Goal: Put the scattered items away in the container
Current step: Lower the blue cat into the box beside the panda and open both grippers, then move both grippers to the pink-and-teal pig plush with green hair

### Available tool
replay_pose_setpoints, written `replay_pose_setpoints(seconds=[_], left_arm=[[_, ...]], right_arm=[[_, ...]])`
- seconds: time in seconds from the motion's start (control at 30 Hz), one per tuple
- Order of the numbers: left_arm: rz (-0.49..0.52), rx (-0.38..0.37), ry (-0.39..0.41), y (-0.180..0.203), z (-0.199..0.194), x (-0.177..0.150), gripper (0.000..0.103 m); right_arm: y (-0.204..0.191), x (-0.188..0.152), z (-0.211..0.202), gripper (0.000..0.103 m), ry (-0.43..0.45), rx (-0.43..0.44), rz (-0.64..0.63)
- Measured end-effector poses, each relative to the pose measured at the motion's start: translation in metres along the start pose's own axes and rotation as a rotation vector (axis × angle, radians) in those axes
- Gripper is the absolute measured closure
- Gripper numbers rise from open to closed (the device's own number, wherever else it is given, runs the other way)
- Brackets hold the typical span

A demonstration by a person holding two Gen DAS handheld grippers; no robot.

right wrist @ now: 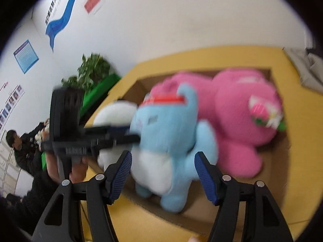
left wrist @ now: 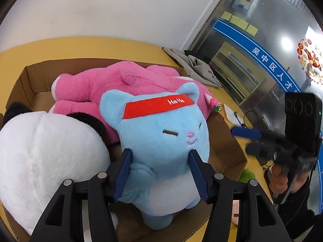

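Observation:
A blue cat plush [left wrist: 161, 139] with a red headband is held upright over the cardboard box [left wrist: 28, 74]. My left gripper [left wrist: 159, 155] is shut on the plush at its neck. A pink plush [left wrist: 105, 86] and a white-and-black panda plush [left wrist: 46, 153] lie in the box. In the right wrist view, my right gripper [right wrist: 163, 157] is open and empty in front of the blue plush [right wrist: 171, 141], near the box [right wrist: 282, 161]. The left gripper [right wrist: 113, 135] also shows there, gripping the plush from the left. The right gripper [left wrist: 250, 139] appears blurred in the left wrist view.
The box sits on a yellow table [left wrist: 84, 46]. A grey cloth bag [left wrist: 193, 64] lies at the table's back right. A green item [left wrist: 247, 176] and papers with a cable [left wrist: 232, 113] lie right of the box. A person [right wrist: 22, 143] and a potted plant [right wrist: 90, 70] are at the left.

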State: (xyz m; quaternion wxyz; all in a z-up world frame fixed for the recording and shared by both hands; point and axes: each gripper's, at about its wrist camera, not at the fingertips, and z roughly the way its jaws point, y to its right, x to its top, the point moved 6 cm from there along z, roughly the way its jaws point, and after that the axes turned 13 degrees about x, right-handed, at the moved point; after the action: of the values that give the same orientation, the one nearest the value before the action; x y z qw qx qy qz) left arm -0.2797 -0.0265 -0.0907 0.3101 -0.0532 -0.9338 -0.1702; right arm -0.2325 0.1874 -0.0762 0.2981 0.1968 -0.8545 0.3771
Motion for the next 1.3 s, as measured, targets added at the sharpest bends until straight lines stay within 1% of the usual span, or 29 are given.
replay_pose_setpoints(seconds=[0.03,0.07,0.1,0.13,0.17,0.23,0.27,0.3,0.33,0.4,0.43,0.47,0.5,0.53,0.57,0.6,0.63,0.7,0.8,0.87,0.93,1.0,1.1,1.3], left_arm=[[-0.011,-0.004,0.002,0.000,-0.001,0.000,0.041],[-0.022,-0.008,0.007,0.000,-0.003,0.000,0.041],[-0.032,-0.008,0.013,-0.001,-0.006,-0.001,0.041],[-0.041,-0.003,0.021,-0.001,-0.009,-0.001,0.040],[-0.052,0.003,0.031,-0.002,-0.014,-0.002,0.038],[-0.071,-0.005,0.049,-0.002,-0.024,-0.005,0.032],[-0.074,-0.010,0.059,-0.003,-0.030,-0.006,0.030],[-0.072,-0.004,0.071,-0.003,-0.036,-0.007,0.027],[-0.068,0.009,0.084,-0.002,-0.040,-0.007,0.024],[-0.066,0.037,0.112,-0.001,-0.048,-0.008,0.019],[-0.065,0.048,0.124,0.000,-0.053,-0.009,0.016],[-0.062,0.064,0.135,0.001,-0.057,-0.011,0.015],[-0.058,0.085,0.145,0.003,-0.061,-0.013,0.013],[-0.050,0.113,0.160,0.005,-0.066,-0.014,0.008],[-0.041,0.139,0.176,0.007,-0.071,-0.016,0.005],[-0.029,0.175,0.201,0.011,-0.079,-0.019,0.001],[-0.019,0.209,0.226,0.015,-0.087,-0.022,0.000],[-0.009,0.251,0.251,0.022,-0.098,-0.027,0.000],[-0.013,0.302,0.252,0.029,-0.113,-0.037,0.000],[-0.021,0.338,0.249,0.033,-0.123,-0.047,0.000],[-0.021,0.362,0.246,0.036,-0.129,-0.056,0.000],[-0.011,0.386,0.241,0.040,-0.136,-0.068,0.000],[0.009,0.412,0.244,0.046,-0.144,-0.082,0.000],[0.023,0.426,0.246,0.057,-0.154,-0.099,0.000]], right_arm=[[0.004,0.007,0.000,0.041,0.013,-0.032,-0.016],[0.009,0.012,0.005,0.049,0.007,-0.067,-0.028],[0.020,0.019,0.018,0.055,-0.018,-0.103,-0.022],[0.030,0.018,0.037,0.065,-0.062,-0.119,-0.004],[0.038,0.012,0.050,0.068,-0.095,-0.120,0.006],[0.039,0.006,0.066,0.071,-0.110,-0.148,-0.009],[0.036,0.001,0.066,0.077,-0.107,-0.136,-0.007],[0.033,-0.003,0.066,0.079,-0.108,-0.105,0.008],[0.034,-0.007,0.067,0.079,-0.117,-0.098,0.010],[0.031,-0.012,0.066,0.079,-0.131,-0.118,-0.011],[0.032,-0.011,0.062,0.078,-0.122,-0.120,-0.007],[0.031,-0.002,0.059,0.077,-0.108,-0.128,0.005],[0.027,0.000,0.053,0.064,-0.087,-0.148,0.010],[0.023,0.001,0.047,0.036,-0.059,-0.189,0.000],[0.017,0.000,0.039,0.018,-0.033,-0.223,-0.013],[0.010,-0.002,0.028,0.018,0.000,-0.246,-0.028],[0.001,-0.003,0.018,0.018,0.026,-0.248,-0.045],[-0.018,-0.007,0.002,0.018,0.063,-0.241,-0.065],[-0.044,-0.014,-0.013,0.018,0.105,-0.281,-0.112],[-0.057,-0.020,-0.022,0.018,0.120,-0.327,-0.146],[-0.067,-0.026,-0.034,0.018,0.124,-0.372,-0.177],[-0.073,-0.033,-0.039,0.018,0.124,-0.391,-0.193],[-0.081,-0.042,-0.046,0.018,0.124,-0.395,-0.197],[-0.095,-0.060,-0.057,0.018,0.120,-0.403,-0.210]])
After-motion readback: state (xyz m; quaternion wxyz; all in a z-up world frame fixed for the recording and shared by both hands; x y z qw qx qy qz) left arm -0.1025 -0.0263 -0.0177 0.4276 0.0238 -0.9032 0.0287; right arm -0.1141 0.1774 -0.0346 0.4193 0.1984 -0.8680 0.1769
